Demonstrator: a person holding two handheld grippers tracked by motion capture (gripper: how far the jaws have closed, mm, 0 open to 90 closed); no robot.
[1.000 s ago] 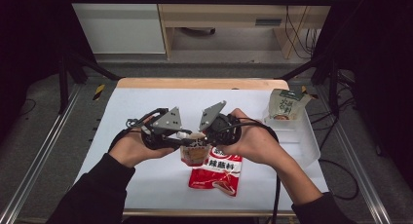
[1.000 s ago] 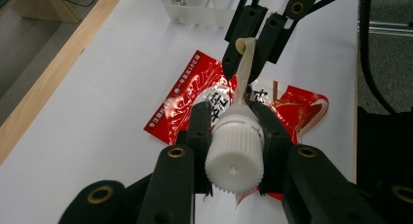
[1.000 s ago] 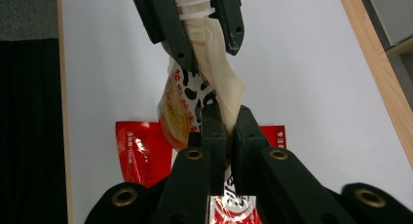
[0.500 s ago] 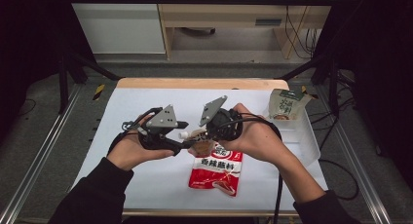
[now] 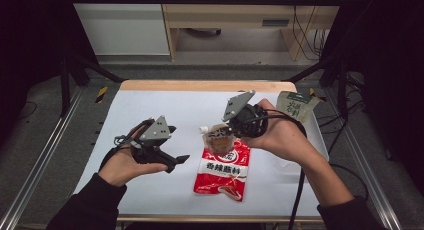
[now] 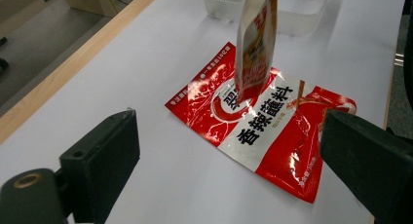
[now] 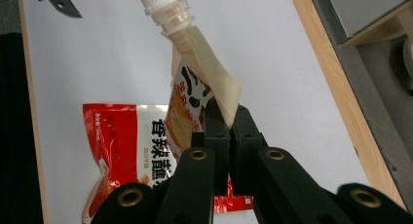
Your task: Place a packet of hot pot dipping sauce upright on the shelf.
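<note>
A red seasoning packet [image 5: 223, 168] lies flat on the white table [image 5: 165, 115], also seen in the left gripper view as the red packet [image 6: 272, 131]. My right gripper [image 5: 226, 134] is shut on a tan spouted pouch [image 5: 218, 135] with a white cap, held tilted above the packet's top end. In the right gripper view the pouch [image 7: 195, 83] is pinched between the jaws of my right gripper [image 7: 225, 118], cap pointing away. My left gripper [image 5: 179, 161] stands open to the left of the packet, nothing between its jaws; the hanging pouch [image 6: 255, 39] shows ahead of it.
A clear plastic tray [image 5: 306, 135] sits at the table's right side with a green-and-white carton [image 5: 296, 106] at its far end. A wooden strip [image 5: 205, 85] edges the table's far side. Dark frame rails run along both sides.
My left gripper has let go of the pouch, opened and drawn back to the left. The right gripper has lifted the pouch up and slightly right.
</note>
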